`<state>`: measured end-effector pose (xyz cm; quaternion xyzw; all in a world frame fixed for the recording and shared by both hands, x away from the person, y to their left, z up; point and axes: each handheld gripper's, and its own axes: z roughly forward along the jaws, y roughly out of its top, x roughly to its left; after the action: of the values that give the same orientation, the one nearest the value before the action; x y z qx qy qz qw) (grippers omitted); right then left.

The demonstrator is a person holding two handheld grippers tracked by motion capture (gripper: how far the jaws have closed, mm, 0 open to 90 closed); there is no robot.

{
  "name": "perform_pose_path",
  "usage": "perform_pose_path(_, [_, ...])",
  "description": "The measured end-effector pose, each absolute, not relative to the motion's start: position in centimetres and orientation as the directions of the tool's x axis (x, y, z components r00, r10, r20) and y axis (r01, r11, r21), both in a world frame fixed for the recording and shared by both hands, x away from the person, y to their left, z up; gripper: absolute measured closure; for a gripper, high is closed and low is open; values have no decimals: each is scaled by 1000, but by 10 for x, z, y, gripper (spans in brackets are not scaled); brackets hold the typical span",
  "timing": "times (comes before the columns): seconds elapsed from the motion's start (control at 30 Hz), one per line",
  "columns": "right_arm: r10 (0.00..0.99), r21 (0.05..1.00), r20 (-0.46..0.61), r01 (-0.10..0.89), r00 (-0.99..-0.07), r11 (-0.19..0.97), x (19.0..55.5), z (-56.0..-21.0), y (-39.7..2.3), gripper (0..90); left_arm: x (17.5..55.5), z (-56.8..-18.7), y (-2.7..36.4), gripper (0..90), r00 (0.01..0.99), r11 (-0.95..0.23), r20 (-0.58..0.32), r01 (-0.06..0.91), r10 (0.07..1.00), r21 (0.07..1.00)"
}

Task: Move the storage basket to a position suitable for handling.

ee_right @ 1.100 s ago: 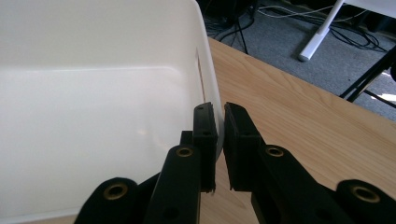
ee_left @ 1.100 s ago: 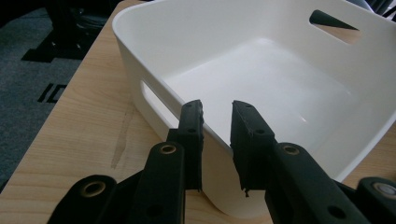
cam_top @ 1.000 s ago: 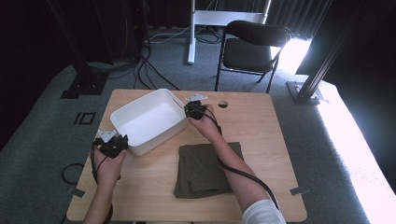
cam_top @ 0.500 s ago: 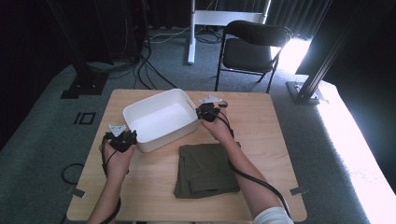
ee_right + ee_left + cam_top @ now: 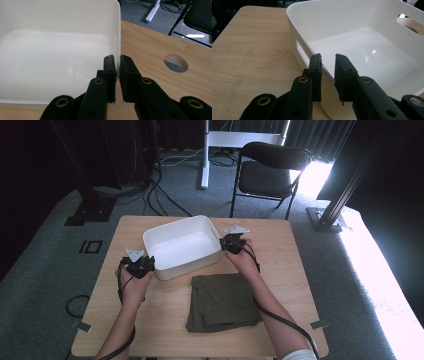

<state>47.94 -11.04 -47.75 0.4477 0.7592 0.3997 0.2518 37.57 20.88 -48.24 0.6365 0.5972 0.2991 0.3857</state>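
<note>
On the wooden table [image 5: 165,320] a white tub [image 5: 181,246] sits a little toward 11 o'clock from the table's middle, turned at a slant, empty inside. A person holds it at two opposite ends with a claw in each hand.

The left claw [image 5: 141,265] sits at the tub's 8 o'clock corner. In the left gripper view this claw [image 5: 328,65] has its two black jaws closed over the tub's [image 5: 362,47] thin rim, one jaw outside the wall and one inside, just past a slot handle cut in the near wall. The jaws are drawn nearly together, with the wall pinched between them.

The right claw [image 5: 231,242] sits at the tub's 3 o'clock end. In the right gripper view this claw [image 5: 117,65] likewise straddles the tub's [image 5: 57,50] wall: the jaw toward 9 o'clock lies inside the tub, the other outside over the table [image 5: 155,42], and the gap between them is only as wide as the rim it grips. A round hole [image 5: 175,63] in the table top lies off toward 3 o'clock from these jaws.

A folded dark green cloth [image 5: 222,301] lies flat at 5 o'clock from the tub, just beside it and under the right forearm. A black folding chair [image 5: 272,172] stands on the carpet beyond the table, at 12 o'clock.
</note>
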Motion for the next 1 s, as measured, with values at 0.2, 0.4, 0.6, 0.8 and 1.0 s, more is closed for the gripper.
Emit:
perform_pose_path(0.2, [890,834,-30,480,-454,273,473,-478,-121,836,382,-482,201,776,127,-7,-72,532,989,847])
perform_pose_path(0.4, [900,834,0,496,-437,241,470,-478,-136,834,388,-485,194,775,160,-17,-76,514,984,858])
perform_pose_path(0.6, [906,830,4,507,-423,233,466,-477,-148,834,394,-485,183,776,188,-44,-63,515,980,856])
perform_pose_path(0.8, [919,827,10,521,-394,214,461,-476,-166,834,399,-486,168,776,216,-48,-73,506,974,861])
perform_pose_path(1.0, [927,825,22,531,-374,195,457,-477,-180,831,405,-485,155,776,231,-82,-44,508,972,857])
